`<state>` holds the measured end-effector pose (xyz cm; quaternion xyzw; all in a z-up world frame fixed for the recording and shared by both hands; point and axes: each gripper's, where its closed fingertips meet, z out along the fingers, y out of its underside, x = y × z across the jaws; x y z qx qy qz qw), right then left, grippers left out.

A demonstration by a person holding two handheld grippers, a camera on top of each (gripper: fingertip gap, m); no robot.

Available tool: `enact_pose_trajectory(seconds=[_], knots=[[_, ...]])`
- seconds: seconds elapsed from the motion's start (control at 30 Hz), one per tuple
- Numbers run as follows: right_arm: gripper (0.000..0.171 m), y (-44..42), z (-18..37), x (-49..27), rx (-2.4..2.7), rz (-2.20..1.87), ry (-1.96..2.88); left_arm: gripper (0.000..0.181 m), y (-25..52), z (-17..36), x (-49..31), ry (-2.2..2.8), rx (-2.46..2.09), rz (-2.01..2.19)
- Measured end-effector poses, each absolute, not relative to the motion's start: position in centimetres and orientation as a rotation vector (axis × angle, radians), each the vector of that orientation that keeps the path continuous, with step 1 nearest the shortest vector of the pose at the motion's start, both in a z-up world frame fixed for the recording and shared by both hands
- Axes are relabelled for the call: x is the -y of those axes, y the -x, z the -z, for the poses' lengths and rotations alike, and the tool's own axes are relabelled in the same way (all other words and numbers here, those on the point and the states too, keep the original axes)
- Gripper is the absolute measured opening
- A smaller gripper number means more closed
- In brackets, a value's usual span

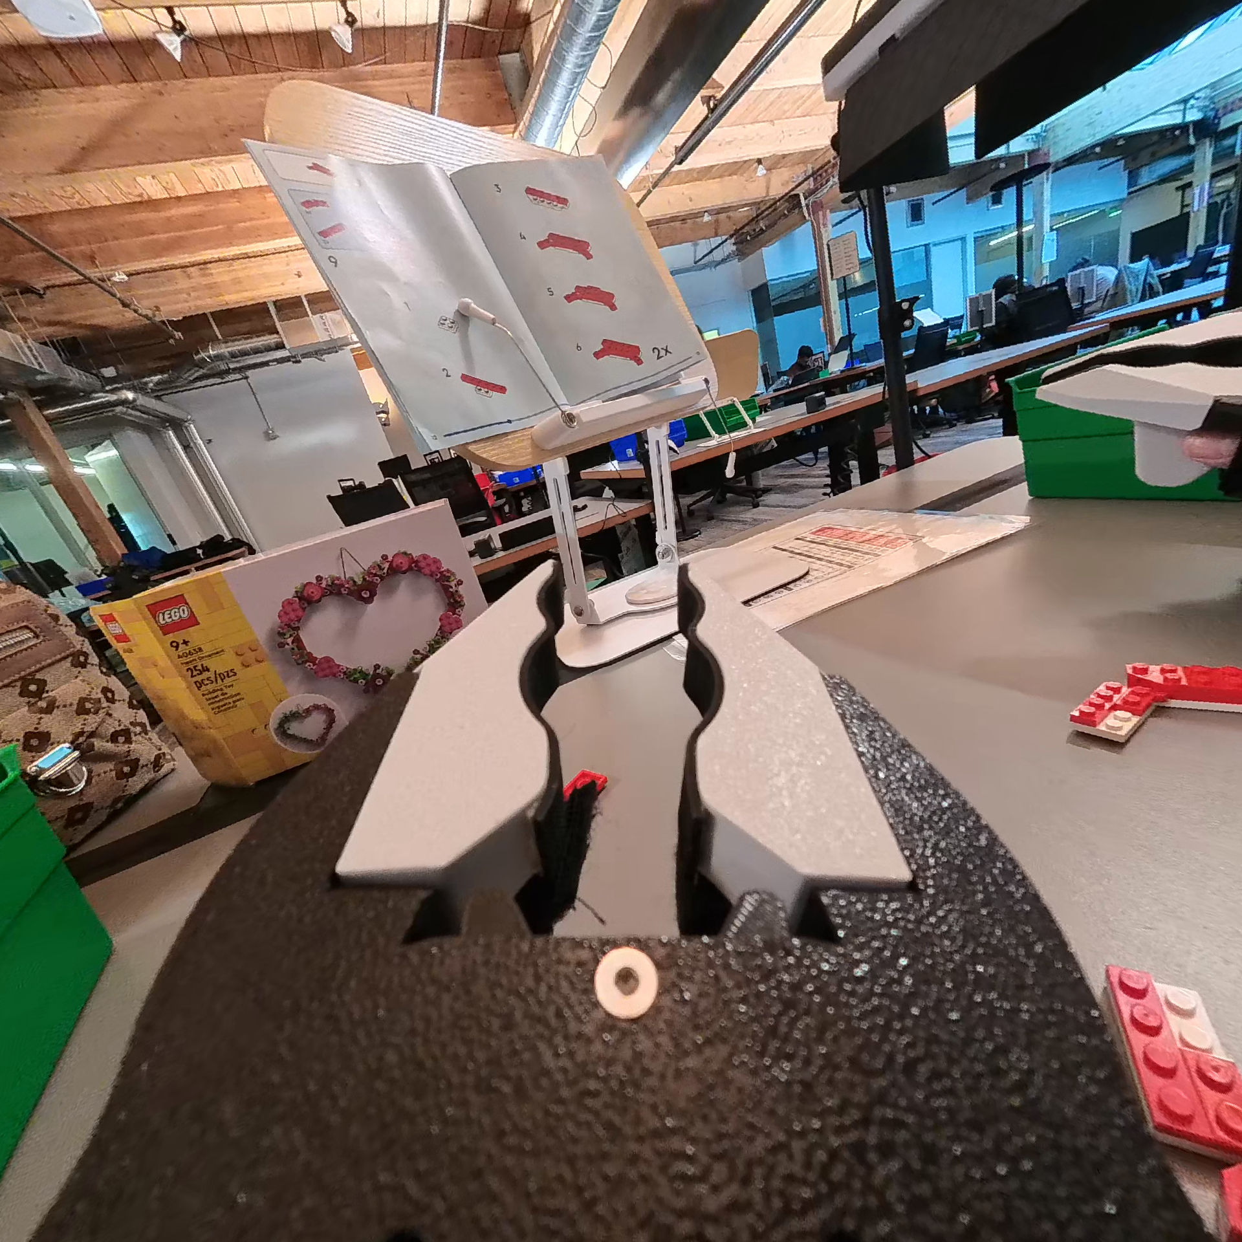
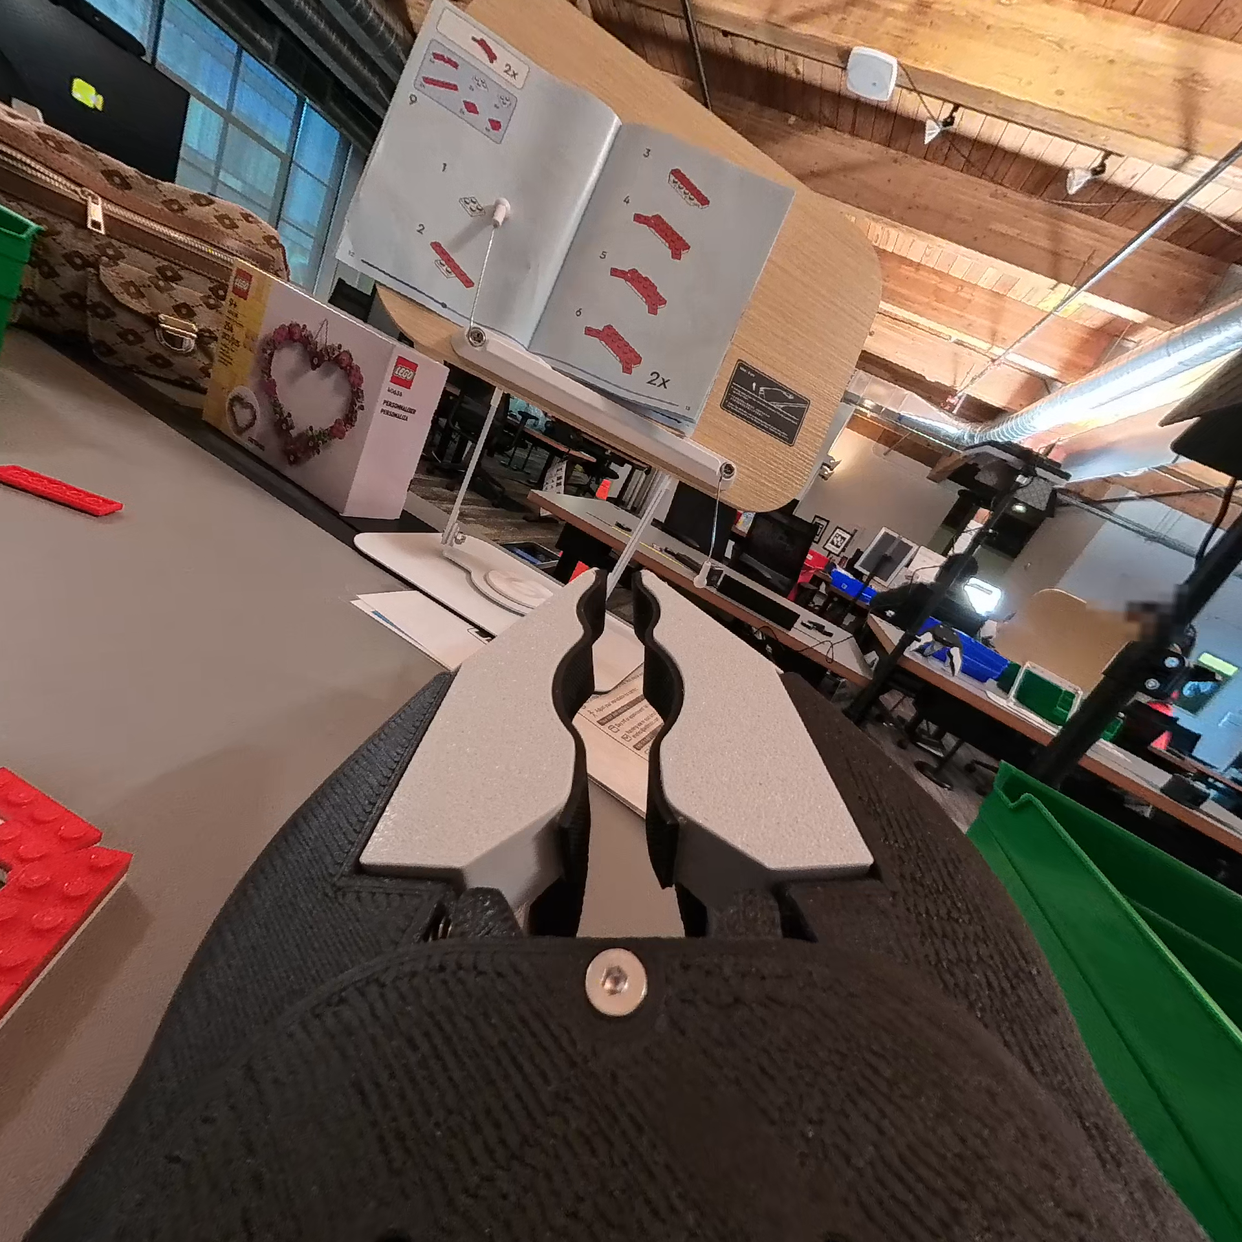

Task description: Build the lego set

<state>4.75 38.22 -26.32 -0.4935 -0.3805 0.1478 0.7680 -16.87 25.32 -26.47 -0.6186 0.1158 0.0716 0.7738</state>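
My left gripper is open, low over the grey table, with nothing held between its tips. A small red piece shows deep between its fingers, beside the left pad; I cannot tell if it touches the pad. A red and white plate assembly lies to its right, and another lies at the lower right. My right gripper is empty, with only a narrow gap between its fingers. A long red plate and joined red plates lie to its left.
An open instruction booklet sits on a wooden stand ahead. The set's box and a patterned bag stand at the left. Green bins flank the table. A sleeved sheet lies flat. The tips of one gripper are about 25 cm away from the tips of the other.
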Motion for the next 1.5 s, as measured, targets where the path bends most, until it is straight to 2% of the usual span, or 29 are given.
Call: enact_pose_trajectory(seconds=[0.93, 1.27, 1.5], knots=[[0.006, -4.8, 26.3, -38.2, 0.825, -0.318, 1.071, 0.032, 15.7, 27.3, -25.8, 1.396, -0.300, -0.091], [0.006, -4.9, 26.3, -38.3, 0.822, -0.316, 1.076, 0.026, 21.6, 26.2, -24.1, 1.443, -0.134, -0.317], [0.006, -4.8, 26.6, -38.3, 0.848, -0.278, 1.076, 0.024, 23.7, 27.2, -20.1, 1.532, -0.029, -0.258]])
